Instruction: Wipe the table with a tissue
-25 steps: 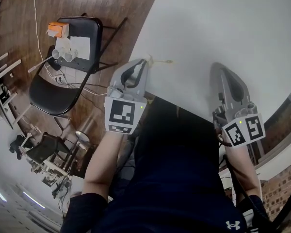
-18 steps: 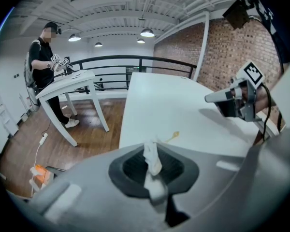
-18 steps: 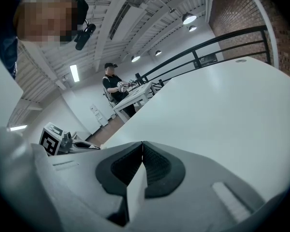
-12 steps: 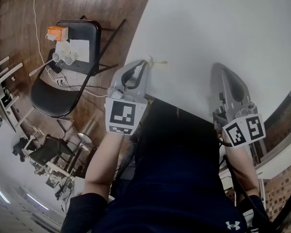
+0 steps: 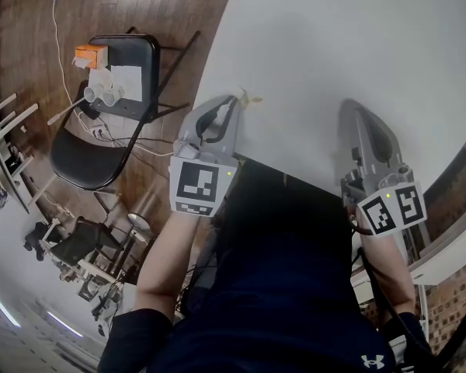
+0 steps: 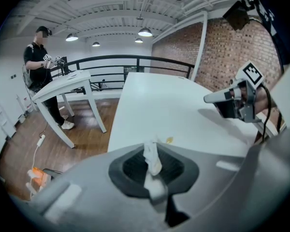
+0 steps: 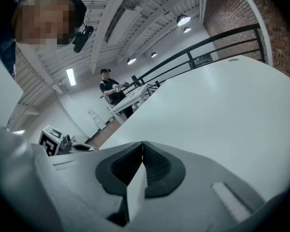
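Jaws of the left gripper (image 6: 152, 153): clamped on a crumpled white tissue (image 6: 152, 161), which stands up between the dark pads and pokes out past their tips.
Jaws of the right gripper (image 7: 142, 148): pressed together along one line, with nothing between the ribbed dark pads.
Tissue, place: at the tip of the left gripper (image 5: 236, 102), right over the near left corner of the broad white table (image 5: 334, 37). No view shows whether it touches the top.
Mark on the top: a small yellowish spot (image 6: 169, 140) lies on the table just beyond the tissue, close to the left edge.
Right gripper, place: it lies over the near edge of the table (image 5: 350, 112), well apart from the left one, with its shadow on the top beside it.
Floor, left of the table: a black folding chair (image 5: 120, 92) stands on dark wooden boards. Its seat carries a small orange box (image 5: 91, 54), a white sheet (image 5: 128, 80) and some white cups (image 5: 101, 92).
Background: a person (image 6: 38, 57) in dark clothes stands at a second white table (image 6: 67, 83), in front of a black railing (image 6: 135, 62) and a brick wall (image 6: 217, 47).
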The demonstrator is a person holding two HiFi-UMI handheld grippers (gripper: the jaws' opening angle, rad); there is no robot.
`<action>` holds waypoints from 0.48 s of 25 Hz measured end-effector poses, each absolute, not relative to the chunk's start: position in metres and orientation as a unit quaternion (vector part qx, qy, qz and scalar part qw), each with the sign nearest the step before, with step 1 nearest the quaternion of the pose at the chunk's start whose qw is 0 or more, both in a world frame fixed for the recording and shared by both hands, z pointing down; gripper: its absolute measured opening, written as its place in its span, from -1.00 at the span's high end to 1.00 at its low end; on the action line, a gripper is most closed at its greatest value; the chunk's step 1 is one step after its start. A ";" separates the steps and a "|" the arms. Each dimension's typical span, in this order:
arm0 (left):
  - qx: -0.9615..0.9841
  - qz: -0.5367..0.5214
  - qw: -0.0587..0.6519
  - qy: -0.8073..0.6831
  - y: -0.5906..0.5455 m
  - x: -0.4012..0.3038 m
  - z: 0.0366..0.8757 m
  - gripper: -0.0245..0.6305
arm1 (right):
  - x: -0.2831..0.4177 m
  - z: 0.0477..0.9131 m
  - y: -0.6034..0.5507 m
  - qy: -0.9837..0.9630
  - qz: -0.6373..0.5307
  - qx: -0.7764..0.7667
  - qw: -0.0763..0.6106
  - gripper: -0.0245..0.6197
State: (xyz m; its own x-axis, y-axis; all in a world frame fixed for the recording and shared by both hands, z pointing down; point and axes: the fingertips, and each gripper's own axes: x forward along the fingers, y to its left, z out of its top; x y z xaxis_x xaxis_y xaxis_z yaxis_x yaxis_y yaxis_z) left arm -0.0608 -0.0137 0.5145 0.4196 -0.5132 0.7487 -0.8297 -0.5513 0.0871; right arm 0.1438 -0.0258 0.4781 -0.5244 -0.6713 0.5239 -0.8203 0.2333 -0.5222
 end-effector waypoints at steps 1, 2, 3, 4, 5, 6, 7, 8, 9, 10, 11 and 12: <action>0.811 0.345 0.229 -0.413 -0.014 -0.060 0.515 0.87 | 0.144 0.479 -0.025 -0.779 0.394 0.479 0.094 0.89; 0.811 0.346 0.229 -0.412 -0.014 -0.059 0.515 0.87 | 0.145 0.479 -0.025 -0.778 0.395 0.479 0.094 0.89; 0.812 0.346 0.229 -0.412 -0.014 -0.058 0.515 0.87 | 0.146 0.479 -0.025 -0.778 0.396 0.480 0.093 0.89; 0.812 0.346 0.228 -0.411 -0.015 -0.057 0.516 0.87 | 0.147 0.480 -0.025 -0.777 0.396 0.480 0.093 0.89; 0.812 0.346 0.228 -0.411 -0.015 -0.056 0.516 0.87 | 0.148 0.480 -0.025 -0.776 0.397 0.481 0.092 0.89; 0.813 0.345 0.227 -0.411 -0.015 -0.055 0.516 0.87 | 0.149 0.480 -0.025 -0.776 0.397 0.482 0.091 0.89; 0.813 0.346 0.226 -0.411 -0.015 -0.054 0.516 0.87 | 0.150 0.479 -0.025 -0.775 0.397 0.483 0.090 0.89; 0.813 0.346 0.226 -0.411 -0.015 -0.053 0.516 0.87 | 0.151 0.479 -0.025 -0.775 0.397 0.483 0.089 0.89; 0.813 0.346 0.226 -0.411 -0.015 -0.051 0.516 0.87 | 0.152 0.479 -0.024 -0.775 0.398 0.483 0.088 0.89; 0.813 0.346 0.226 -0.411 -0.015 -0.049 0.515 0.87 | 0.154 0.479 -0.024 -0.775 0.398 0.484 0.088 0.89; 0.813 0.346 0.226 -0.410 -0.015 -0.047 0.515 0.87 | 0.156 0.479 -0.023 -0.774 0.398 0.484 0.087 0.89; 0.813 0.346 0.226 -0.410 -0.015 -0.045 0.515 0.87 | 0.158 0.479 -0.023 -0.774 0.399 0.485 0.087 0.89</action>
State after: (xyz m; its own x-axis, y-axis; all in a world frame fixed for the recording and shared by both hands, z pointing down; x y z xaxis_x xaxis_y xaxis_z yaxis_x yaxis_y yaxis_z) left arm -0.0447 -0.0147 0.5149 0.4251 -0.5102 0.7476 -0.8229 -0.5619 0.0845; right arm 0.1580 -0.0227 0.4787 -0.5154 -0.6808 0.5205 -0.8189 0.2122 -0.5333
